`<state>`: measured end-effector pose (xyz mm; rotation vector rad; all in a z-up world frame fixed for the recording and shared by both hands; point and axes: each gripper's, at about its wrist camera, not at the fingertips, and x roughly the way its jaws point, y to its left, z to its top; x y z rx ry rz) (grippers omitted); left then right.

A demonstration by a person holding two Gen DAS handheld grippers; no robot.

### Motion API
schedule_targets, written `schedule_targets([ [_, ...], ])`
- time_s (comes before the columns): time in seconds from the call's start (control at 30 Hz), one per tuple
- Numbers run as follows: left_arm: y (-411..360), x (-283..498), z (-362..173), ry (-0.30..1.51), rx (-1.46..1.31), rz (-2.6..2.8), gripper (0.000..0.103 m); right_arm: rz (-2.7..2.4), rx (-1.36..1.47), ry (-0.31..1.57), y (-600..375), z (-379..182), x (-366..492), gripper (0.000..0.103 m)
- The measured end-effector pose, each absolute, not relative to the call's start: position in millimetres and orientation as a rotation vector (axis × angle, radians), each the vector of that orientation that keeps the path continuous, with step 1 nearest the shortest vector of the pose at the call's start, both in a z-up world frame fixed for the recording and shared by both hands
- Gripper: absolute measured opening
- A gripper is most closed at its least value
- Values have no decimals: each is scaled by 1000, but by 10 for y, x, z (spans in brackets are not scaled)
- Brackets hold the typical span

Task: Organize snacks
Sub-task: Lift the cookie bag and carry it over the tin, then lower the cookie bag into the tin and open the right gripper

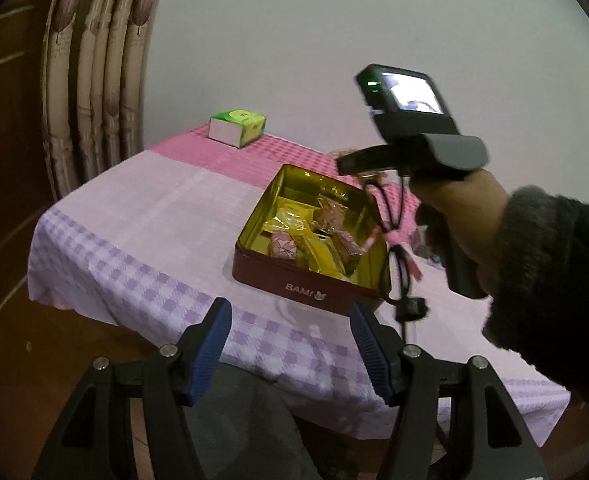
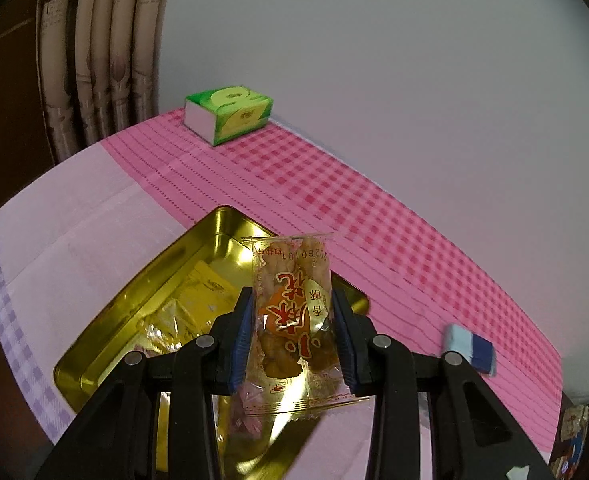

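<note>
The right gripper (image 2: 292, 332) is clamped on a snack packet (image 2: 292, 316), a clear wrapper with red and orange print and golden-brown pieces inside, standing upright between the blue pads (image 2: 243, 332). Just below and behind it lies the open tin (image 2: 142, 292), gold inside, with yellow and pink wrapped snacks in it. The left gripper (image 1: 292, 344) holds nothing, its jaws spread wide, near the tin's red front wall. Farther off, a green tissue box (image 2: 230, 114) sits on the checked tablecloth (image 2: 334, 200).
</note>
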<state>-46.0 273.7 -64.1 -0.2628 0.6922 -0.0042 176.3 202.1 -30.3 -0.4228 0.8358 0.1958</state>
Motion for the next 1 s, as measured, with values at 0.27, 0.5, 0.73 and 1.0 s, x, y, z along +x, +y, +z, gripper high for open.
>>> schedule_targets([
  [0.27, 2801, -395, -688, 725, -262, 6, 63, 234, -415, 887, 2258, -610, 1998, 34],
  [0.5, 2860, -380, -707, 734, -276, 7, 63, 248, -433, 916, 2440, -808, 2121, 34],
  [0.73, 2895, -362, -731, 750, -296, 13, 63, 248, -446, 949, 2534, -960, 2259, 34],
  [1.0, 2878, -332, -767, 778, -296, 15, 63, 272, -399, 992, 2493, -1088, 2373, 45],
])
